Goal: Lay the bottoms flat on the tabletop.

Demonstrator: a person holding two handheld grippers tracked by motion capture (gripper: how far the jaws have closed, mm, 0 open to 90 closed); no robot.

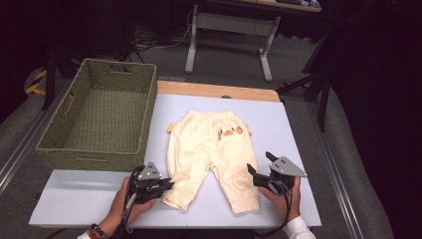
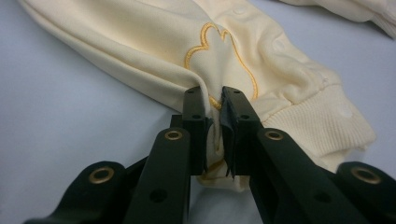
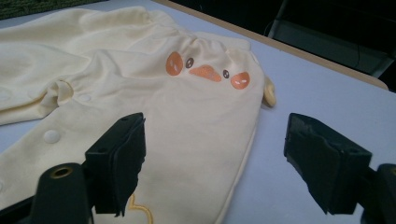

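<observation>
Left gripper point(image 2: 214, 109) clamped on trouser point(image 1: 211, 154) leg near worktop's point(image 1: 298, 129) front edge, right gripper point(image 3: 212, 158) spread wide over other leg, seemingly for folding.

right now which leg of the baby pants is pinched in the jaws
The leg on the person's left: the left gripper is shut on its fabric near the cuff. The right gripper stands open at the other leg.

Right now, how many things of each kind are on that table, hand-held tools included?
Cream baby trousers with an orange duck face: 1
Green woven basket: 1
Black two-jaw tools: 2, left tool, right tool
Total: 4
</observation>
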